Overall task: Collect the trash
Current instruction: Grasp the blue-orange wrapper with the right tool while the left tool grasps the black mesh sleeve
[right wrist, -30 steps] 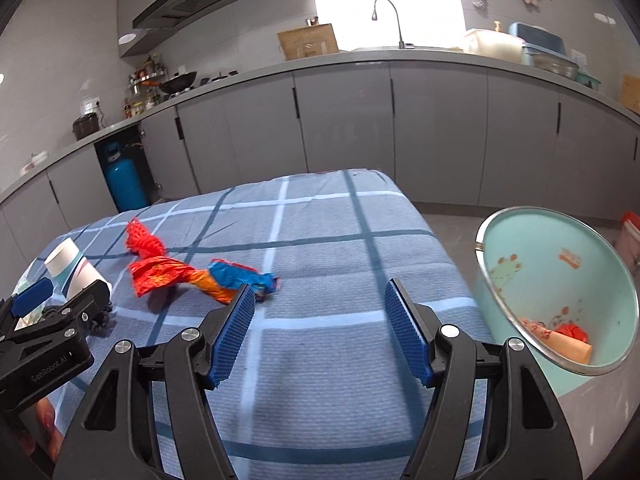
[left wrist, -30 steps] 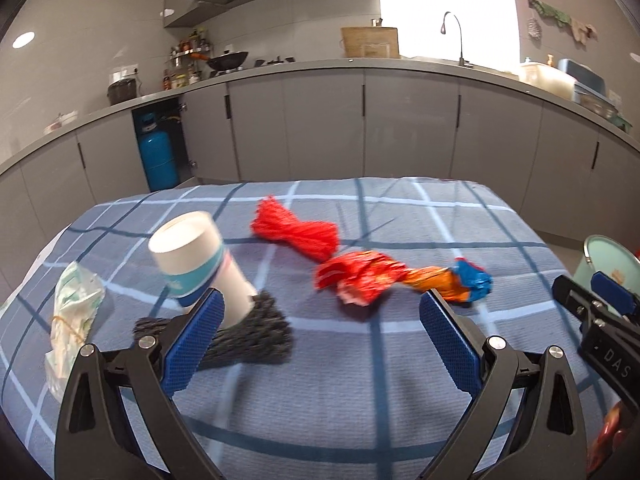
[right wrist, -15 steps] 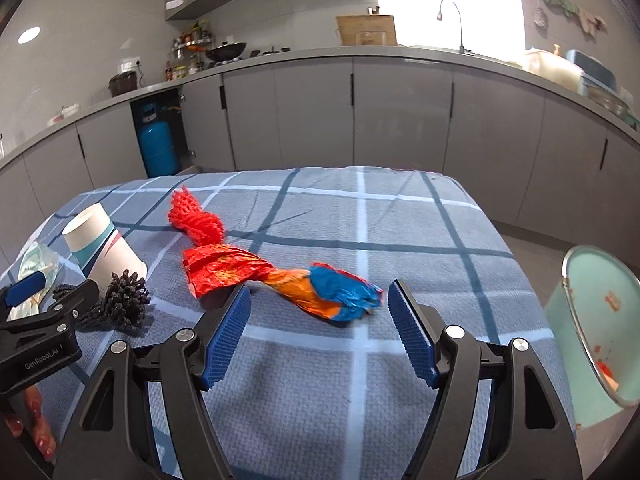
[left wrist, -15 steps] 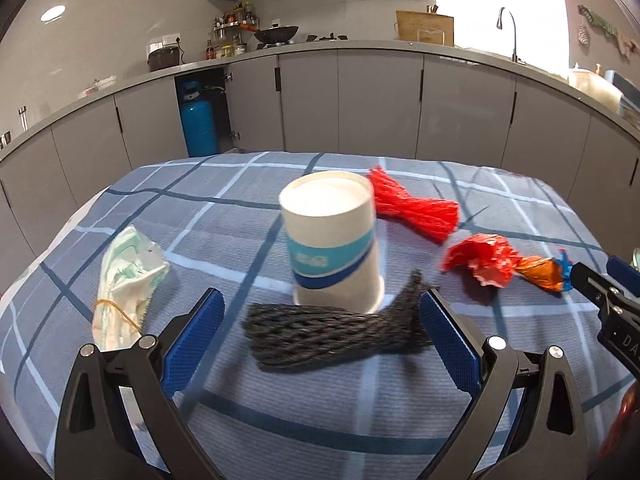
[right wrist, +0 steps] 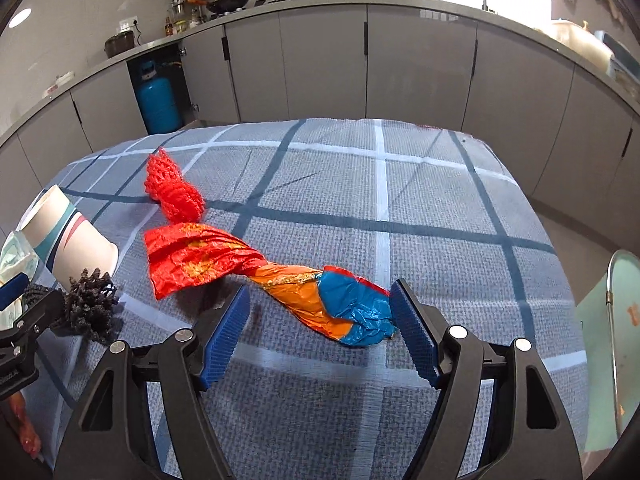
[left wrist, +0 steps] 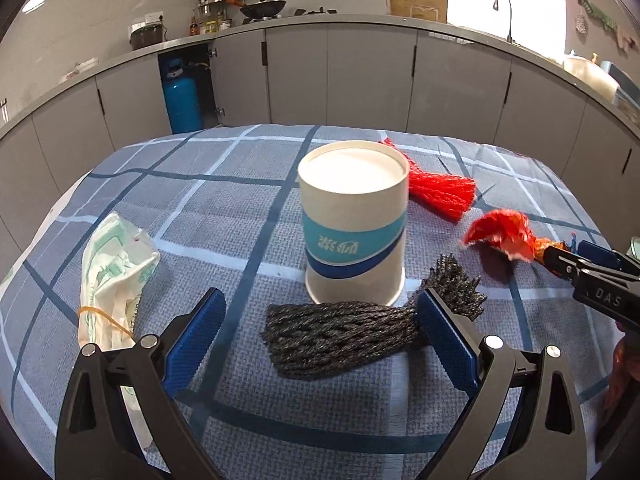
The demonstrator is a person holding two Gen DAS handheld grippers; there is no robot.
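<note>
On the blue checked tablecloth (left wrist: pixel 224 216) lies a black net sleeve (left wrist: pixel 352 332), partly between the blue pads of my open left gripper (left wrist: pixel 320 328); its right pad covers the sleeve's far end. Just behind stands an upturned white-and-blue paper cup (left wrist: pixel 354 232). My right gripper (right wrist: pixel 320 332) is open around the blue end of a twisted red, orange and blue wrapper (right wrist: pixel 280 276); the pads do not press it. A red net (right wrist: pixel 174 192) lies further back. A crumpled white-green bag (left wrist: pixel 116 276) lies at the left.
A pale green bin (right wrist: pixel 612 344) stands off the table's right edge. Grey kitchen cabinets (left wrist: pixel 360 80) and a blue gas cylinder (left wrist: pixel 182 98) line the wall behind. The right gripper's body (left wrist: pixel 600 280) reaches in at the right of the left wrist view.
Both grippers came forward and lower over the table. The left one swung left to face the cup and black sleeve. The right one swung away from the bin onto the wrapper's blue end.
</note>
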